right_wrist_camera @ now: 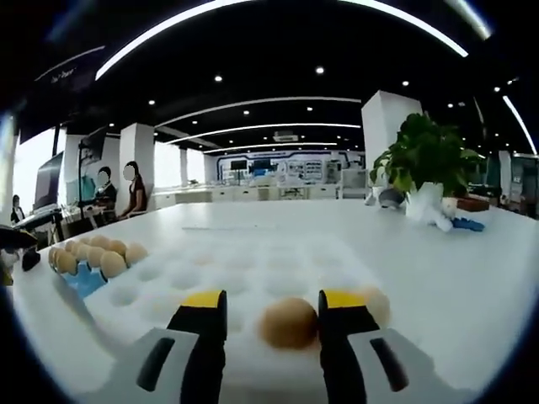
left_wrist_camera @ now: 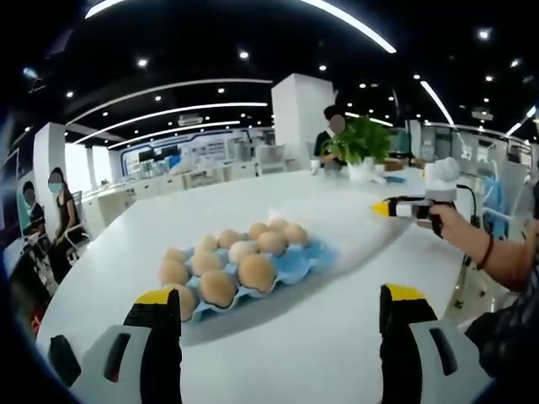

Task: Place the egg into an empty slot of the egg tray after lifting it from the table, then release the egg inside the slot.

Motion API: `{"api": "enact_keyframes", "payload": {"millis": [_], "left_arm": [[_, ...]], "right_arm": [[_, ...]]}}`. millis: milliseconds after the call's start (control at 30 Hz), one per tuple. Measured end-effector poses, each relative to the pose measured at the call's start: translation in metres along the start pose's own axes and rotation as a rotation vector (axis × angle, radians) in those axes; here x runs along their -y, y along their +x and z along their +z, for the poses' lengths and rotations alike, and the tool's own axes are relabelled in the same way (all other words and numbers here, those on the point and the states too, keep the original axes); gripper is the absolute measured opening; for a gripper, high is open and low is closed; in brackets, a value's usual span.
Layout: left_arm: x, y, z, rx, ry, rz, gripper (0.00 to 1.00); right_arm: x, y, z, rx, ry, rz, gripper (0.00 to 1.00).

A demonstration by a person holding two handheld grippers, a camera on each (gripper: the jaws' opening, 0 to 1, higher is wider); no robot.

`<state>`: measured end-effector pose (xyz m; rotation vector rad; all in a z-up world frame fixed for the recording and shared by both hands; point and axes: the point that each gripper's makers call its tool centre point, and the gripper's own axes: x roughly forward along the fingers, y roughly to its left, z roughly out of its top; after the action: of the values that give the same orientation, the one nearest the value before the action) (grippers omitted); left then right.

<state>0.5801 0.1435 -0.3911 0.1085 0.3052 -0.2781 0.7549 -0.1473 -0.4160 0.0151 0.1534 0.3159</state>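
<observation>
Both jaws of the right gripper (right_wrist_camera: 272,324) pinch a brown egg (right_wrist_camera: 288,322) between their yellow-tipped ends, low over the near edge of a white egg tray (right_wrist_camera: 244,273). A second egg (right_wrist_camera: 376,303) sits just beside the right jaw, partly hidden behind it. That tray's many other cups in front of the jaws lie bare and unblocked. To its left, touching or just beside it, a blue egg tray (right_wrist_camera: 84,279) carries a cluster of eggs (right_wrist_camera: 93,252).

Left gripper (left_wrist_camera: 278,320) jaws stand spread wide with nothing between them, hovering above the white table (left_wrist_camera: 303,353). Ahead of them the blue egg tray (left_wrist_camera: 295,265) is loaded with brown eggs (left_wrist_camera: 232,261); a few cups at its right end are bare. At the right of the left gripper view a person's hand (left_wrist_camera: 450,223) holds the right gripper (left_wrist_camera: 396,207), well apart from the blue tray.

Farther back a potted plant (right_wrist_camera: 425,164) stands on the table, with a small blue thing (right_wrist_camera: 466,224) beside it. Bare tabletop lies to the right of the white tray. People sit beyond the table's far left edge
</observation>
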Motion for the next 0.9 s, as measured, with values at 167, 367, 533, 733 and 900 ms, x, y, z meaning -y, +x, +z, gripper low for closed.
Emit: {"api": "enact_keyframes", "payload": {"millis": [167, 367, 533, 733, 900], "left_arm": [[-0.002, -0.001, 0.001, 0.0, 0.001, 0.009, 1.0], [-0.002, 0.0, -0.005, -0.017, 0.002, 0.009, 1.0], [-0.004, 0.0, -0.006, -0.014, -0.011, 0.009, 1.0], [-0.004, 0.0, -0.006, -0.015, -0.015, 0.011, 1.0], [-0.008, -0.003, -0.006, -0.012, -0.02, 0.02, 1.0]], "right_arm": [[0.013, 0.002, -0.003, -0.024, 0.015, -0.091, 0.31], [0.009, 0.003, -0.006, -0.055, -0.046, -0.111, 0.3], [0.011, 0.003, -0.006, -0.055, -0.049, -0.124, 0.29], [0.013, 0.003, -0.005, -0.053, -0.05, -0.128, 0.28], [0.011, 0.004, -0.002, -0.033, -0.078, -0.1, 0.28]]}}
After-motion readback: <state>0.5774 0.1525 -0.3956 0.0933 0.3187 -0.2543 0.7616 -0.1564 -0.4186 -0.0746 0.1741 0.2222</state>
